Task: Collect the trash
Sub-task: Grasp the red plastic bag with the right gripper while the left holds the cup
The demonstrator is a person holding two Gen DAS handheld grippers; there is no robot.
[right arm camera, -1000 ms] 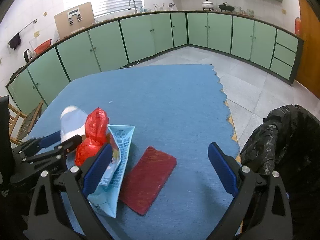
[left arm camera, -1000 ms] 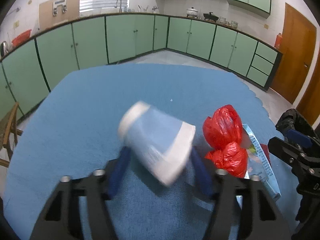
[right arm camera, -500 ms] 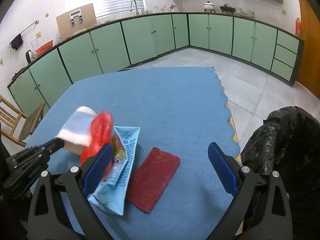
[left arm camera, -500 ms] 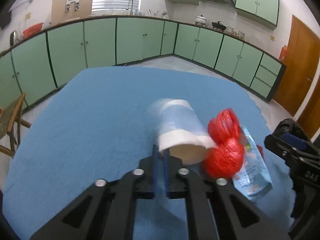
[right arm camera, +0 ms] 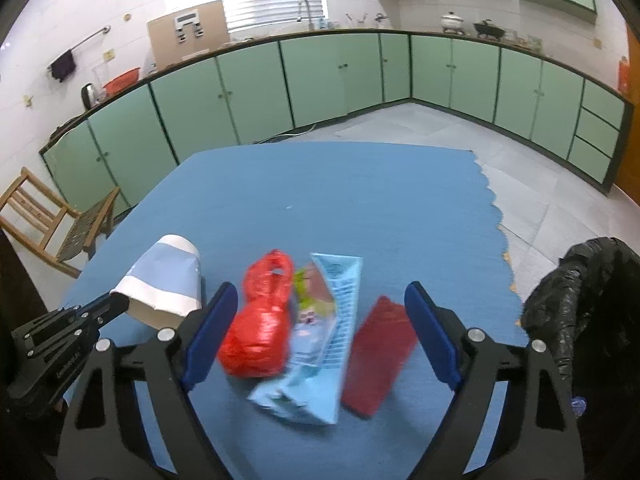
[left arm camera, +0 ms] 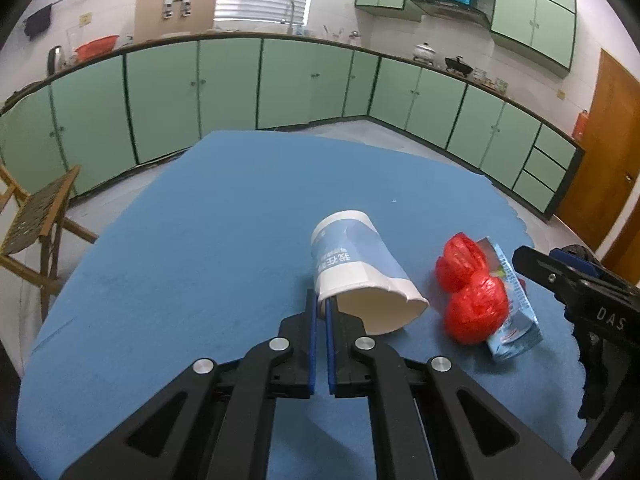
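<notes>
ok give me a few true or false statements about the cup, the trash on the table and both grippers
1. The left gripper is shut on the rim of the paper cup. True.
2. The right gripper is clamped on the red plastic bag. False: its jaws are wide apart and hold nothing.
3. The light blue wrapper lies between the red plastic bag and the dark red packet. True.
4. The paper cup stands upright on the blue tablecloth. False: it is tipped on its side, its open mouth toward the left gripper.
5. The black trash bag sits in the middle of the table. False: it is off the table's right edge.
</notes>
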